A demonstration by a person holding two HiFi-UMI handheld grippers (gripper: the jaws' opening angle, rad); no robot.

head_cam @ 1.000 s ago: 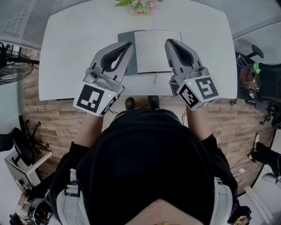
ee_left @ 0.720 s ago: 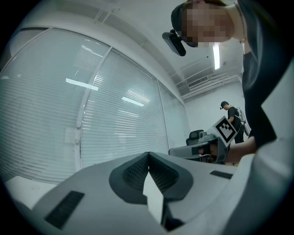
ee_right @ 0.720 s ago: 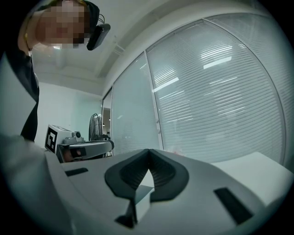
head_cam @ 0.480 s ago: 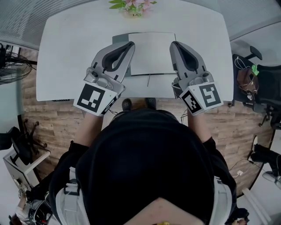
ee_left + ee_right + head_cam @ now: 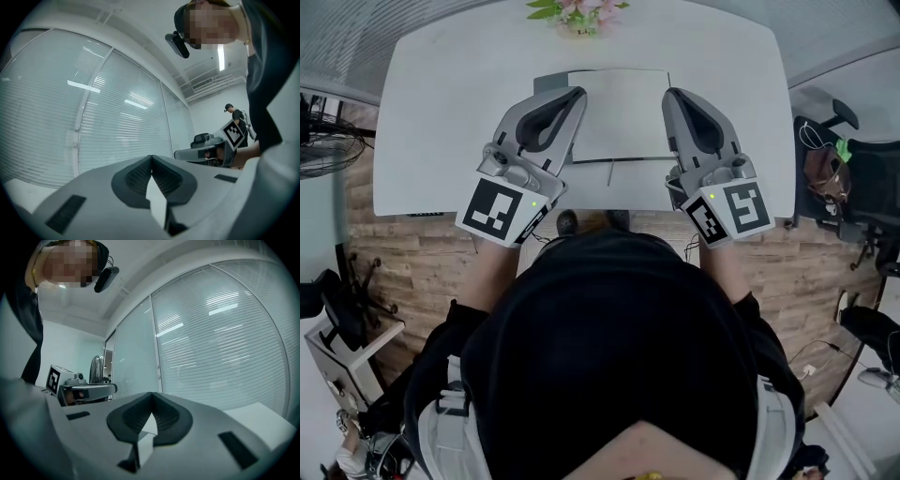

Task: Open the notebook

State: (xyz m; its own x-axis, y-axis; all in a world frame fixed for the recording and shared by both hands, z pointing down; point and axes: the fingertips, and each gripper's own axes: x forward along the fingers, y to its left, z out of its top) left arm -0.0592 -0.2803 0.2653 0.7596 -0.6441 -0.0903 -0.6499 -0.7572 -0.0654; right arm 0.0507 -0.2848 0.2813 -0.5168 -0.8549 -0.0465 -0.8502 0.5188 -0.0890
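Left hand-held gripper (image 5: 574,97) with jaws closed together on nothing, right hand-held gripper (image 5: 673,97) likewise closed and empty, both above the white table (image 5: 441,112), notebook (image 5: 619,117) lying flat between them, pale page facing up

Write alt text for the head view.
Seen from above, a person holds the left gripper and right gripper, jaws shut, either side of a notebook showing a white page on a white table. Flowers stand at its far edge.

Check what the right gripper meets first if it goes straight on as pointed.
Looks free: the right gripper points level over the table, with only the blinded glass wall ahead. Depth is unclear.
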